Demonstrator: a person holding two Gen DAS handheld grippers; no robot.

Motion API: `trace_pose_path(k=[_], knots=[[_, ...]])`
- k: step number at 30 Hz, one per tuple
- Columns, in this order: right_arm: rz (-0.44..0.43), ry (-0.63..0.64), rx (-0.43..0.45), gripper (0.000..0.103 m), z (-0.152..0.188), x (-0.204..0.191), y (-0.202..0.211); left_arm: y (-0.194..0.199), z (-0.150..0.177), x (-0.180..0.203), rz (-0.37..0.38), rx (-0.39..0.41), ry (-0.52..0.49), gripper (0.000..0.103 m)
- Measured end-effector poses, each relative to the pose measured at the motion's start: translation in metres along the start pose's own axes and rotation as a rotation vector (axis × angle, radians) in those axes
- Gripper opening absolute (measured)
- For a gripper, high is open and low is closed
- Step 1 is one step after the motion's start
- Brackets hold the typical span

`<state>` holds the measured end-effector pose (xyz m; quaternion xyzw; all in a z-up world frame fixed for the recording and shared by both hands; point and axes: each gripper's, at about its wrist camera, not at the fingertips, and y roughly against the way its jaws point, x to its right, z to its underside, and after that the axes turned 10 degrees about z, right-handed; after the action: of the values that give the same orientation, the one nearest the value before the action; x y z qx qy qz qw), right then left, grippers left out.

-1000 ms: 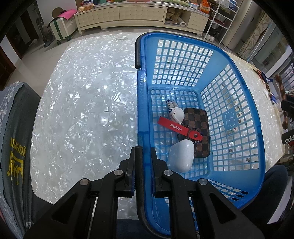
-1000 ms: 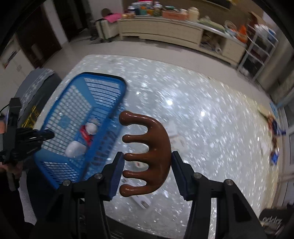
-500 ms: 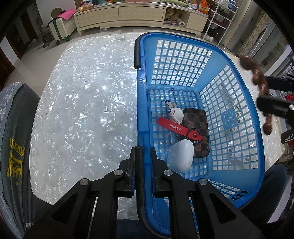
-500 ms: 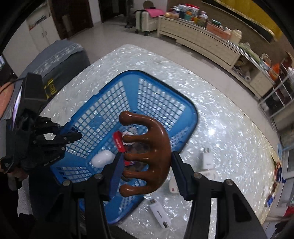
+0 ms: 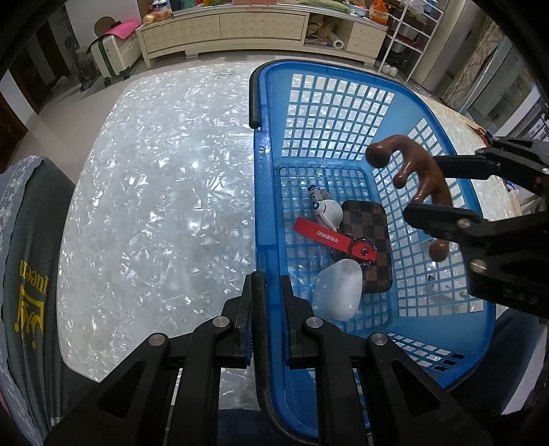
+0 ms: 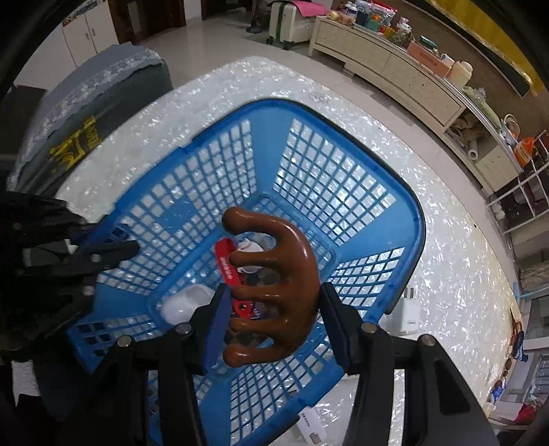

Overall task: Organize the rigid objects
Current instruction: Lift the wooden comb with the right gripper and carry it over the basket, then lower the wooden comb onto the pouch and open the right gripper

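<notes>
A blue plastic basket [image 5: 343,103] stands on the pearly white table [image 5: 164,192]. My left gripper [image 5: 266,291] is shut on the basket's near rim and black handle. Inside lie a checkered brown wallet [image 5: 372,247], a red key strap [image 5: 329,236], a white toy figure [image 5: 327,209] and a white smooth case [image 5: 338,291]. My right gripper [image 6: 271,302] is shut on a brown wooden claw-shaped massager [image 6: 281,281] and holds it above the basket's inside. The massager also shows in the left wrist view [image 5: 418,175].
A white charger plug [image 6: 408,312] and a white USB stick [image 6: 310,425] lie on the table beside the basket. A grey chair back with yellow letters [image 5: 24,274] stands at the table's left edge. A long cabinet [image 5: 240,27] lines the far wall.
My right gripper has carried the brown massager from beside the basket to over its inside. My left gripper has stayed shut on the rim.
</notes>
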<state>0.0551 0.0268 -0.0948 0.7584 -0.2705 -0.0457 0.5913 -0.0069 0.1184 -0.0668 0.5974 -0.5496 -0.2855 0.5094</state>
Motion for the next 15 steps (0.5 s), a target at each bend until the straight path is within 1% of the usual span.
trace_pose_path(k=[10,15], knots=[[-0.004,-0.005,-0.024,0.050,0.001,-0.001,-0.018,0.000,0.000,0.000,0.004,0.002,0.004,0.014],[-0.002,-0.002,-0.021,0.050,0.000,-0.003,-0.017,0.000,0.001,0.001,0.006,0.003,0.006,0.014]])
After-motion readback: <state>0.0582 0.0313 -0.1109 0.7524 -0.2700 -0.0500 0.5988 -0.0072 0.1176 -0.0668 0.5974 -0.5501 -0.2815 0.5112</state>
